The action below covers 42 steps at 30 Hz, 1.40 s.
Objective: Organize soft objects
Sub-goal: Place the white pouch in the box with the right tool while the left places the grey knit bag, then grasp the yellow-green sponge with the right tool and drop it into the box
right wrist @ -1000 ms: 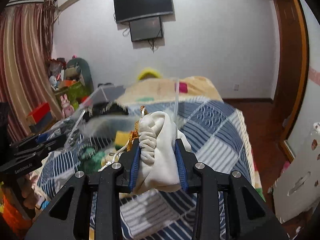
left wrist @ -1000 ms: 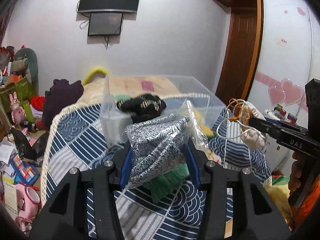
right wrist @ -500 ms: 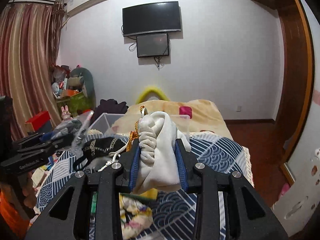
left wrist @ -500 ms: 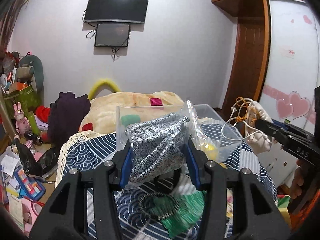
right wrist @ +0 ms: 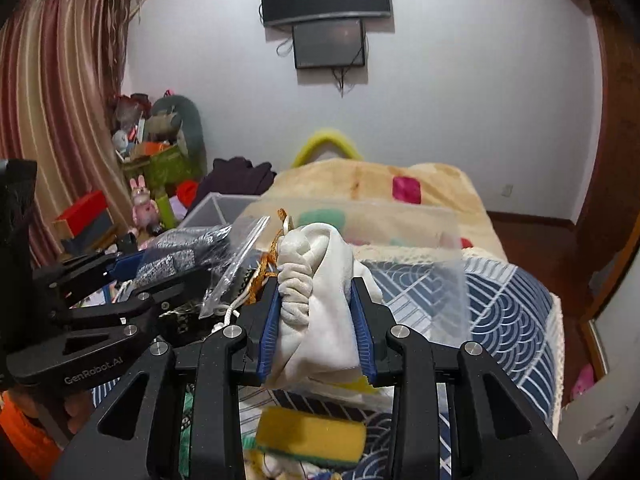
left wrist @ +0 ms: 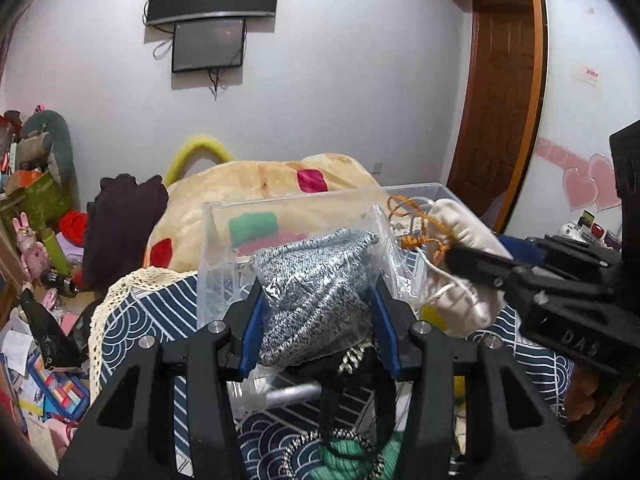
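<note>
While left gripper (left wrist: 318,330) is clamping the bagged grey knit (left wrist: 316,292) and right gripper (right wrist: 318,332) is pinching the cream drawstring pouch (right wrist: 320,300), both are hovering over the clear plastic bin (left wrist: 224,240) sitting on the blue wave-patterned bedspread (right wrist: 508,304).

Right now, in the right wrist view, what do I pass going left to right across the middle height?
Striped curtain → left gripper holding the grey knit in a plastic bag → cream drawstring pouch in the right gripper → blue patterned bedspread.
</note>
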Motion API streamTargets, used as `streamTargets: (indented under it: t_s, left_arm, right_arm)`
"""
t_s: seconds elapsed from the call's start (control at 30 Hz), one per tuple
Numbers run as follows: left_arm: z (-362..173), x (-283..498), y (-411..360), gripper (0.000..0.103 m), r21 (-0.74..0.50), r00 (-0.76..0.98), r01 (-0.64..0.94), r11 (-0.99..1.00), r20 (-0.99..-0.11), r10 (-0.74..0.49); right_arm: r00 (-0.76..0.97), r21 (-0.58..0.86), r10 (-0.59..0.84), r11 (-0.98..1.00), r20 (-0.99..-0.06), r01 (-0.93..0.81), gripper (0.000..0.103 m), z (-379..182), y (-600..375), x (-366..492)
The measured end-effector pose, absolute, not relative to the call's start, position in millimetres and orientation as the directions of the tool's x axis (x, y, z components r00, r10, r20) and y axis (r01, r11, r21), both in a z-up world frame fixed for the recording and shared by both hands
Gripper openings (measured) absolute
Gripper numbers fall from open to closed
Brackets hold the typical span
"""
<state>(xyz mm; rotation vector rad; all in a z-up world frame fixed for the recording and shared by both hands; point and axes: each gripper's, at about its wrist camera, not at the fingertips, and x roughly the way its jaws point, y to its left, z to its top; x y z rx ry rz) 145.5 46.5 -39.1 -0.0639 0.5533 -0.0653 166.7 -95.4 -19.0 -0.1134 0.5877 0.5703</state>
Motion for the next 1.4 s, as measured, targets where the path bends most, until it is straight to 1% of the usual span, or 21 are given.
streamTargets:
  t_s: [0.1,0.3,0.43,0.57,0.67,0.8,0.93,1.0,1.03,1.1,1.13,1.2,1.4]
  left_arm:
    - [-46.6,156.5,47.5,0.048,-0.086,0.827,0.055,0.995,-0.555,-0.094]
    - [-56.6,164.2,42.8,0.048,-0.073,0.809,0.06,0.996,-0.581,-0.092]
    - [-56.7,163.3,43.0,0.051,-0.086,0.801,0.063,0.994,-0.589,-0.101]
    - [-55.1,157.6,43.5,0.057,-0.09,0.798,0.062,0.994,-0.593,-0.103]
    - [-51.5,149.8,41.1,0.065,-0.074,0.808,0.064,0.995,-0.581,-0.095]
    - [-42.4,137.6,41.0,0.068,-0.075,0.825,0.07,0.995,-0.556,-0.1]
    - [-31.1,125.2,44.1,0.072,-0.078,0.844,0.063,0.995,-0.527,-0.095]
    - [-25.0,115.4,45.1,0.081,-0.07,0.858,0.057,0.996,-0.506,-0.085]
    - [-23.1,112.1,45.6,0.084,-0.069,0.863,0.054,0.996,-0.499,-0.082]
    - [-20.5,102.0,47.4,0.097,-0.073,0.873,0.043,0.996,-0.483,-0.073]
    - [-20.2,98.1,48.9,0.098,-0.076,0.876,0.037,0.996,-0.478,-0.069]
    - [-22.7,91.0,50.1,0.099,-0.081,0.876,0.026,0.996,-0.478,-0.062]
    - [-43.5,74.6,49.1,0.099,-0.066,0.86,0.012,0.998,-0.508,-0.043]
  right_arm:
    - [0.672,0.047,0.467,0.838,-0.575,-0.543,0.031,-23.2,-89.8,171.6]
    - [0.656,0.006,0.439,0.834,-0.614,-0.551,0.031,-32.6,-84.6,177.6]
    - [0.661,-0.017,0.421,0.836,-0.621,-0.548,0.035,-34.1,-85.8,180.0]
    - [0.667,-0.016,0.415,0.842,-0.618,-0.539,0.045,-29.9,-91.5,179.5]
    - [0.678,-0.026,0.416,0.841,-0.606,-0.54,0.05,-24.4,-95.4,173.8]
    - [0.719,-0.067,0.402,0.847,-0.567,-0.527,0.059,-14.6,-101.6,159.5]
    - [0.744,-0.065,0.414,0.852,-0.524,-0.52,0.064,-1.4,-114.1,145.7]
    - [0.756,-0.056,0.422,0.856,-0.501,-0.515,0.074,4.5,-122.0,138.0]
    - [0.76,-0.054,0.424,0.857,-0.493,-0.513,0.075,6.1,-122.7,135.2]
    - [0.774,-0.057,0.423,0.861,-0.471,-0.505,0.078,9.7,-128.0,126.9]
    - [0.777,-0.06,0.422,0.862,-0.467,-0.504,0.079,10.3,-127.5,125.0]
    - [0.779,-0.06,0.423,0.862,-0.463,-0.504,0.082,10.2,-129.7,118.1]
    - [0.769,-0.054,0.413,0.865,-0.488,-0.499,0.083,-4.6,-128.9,110.7]
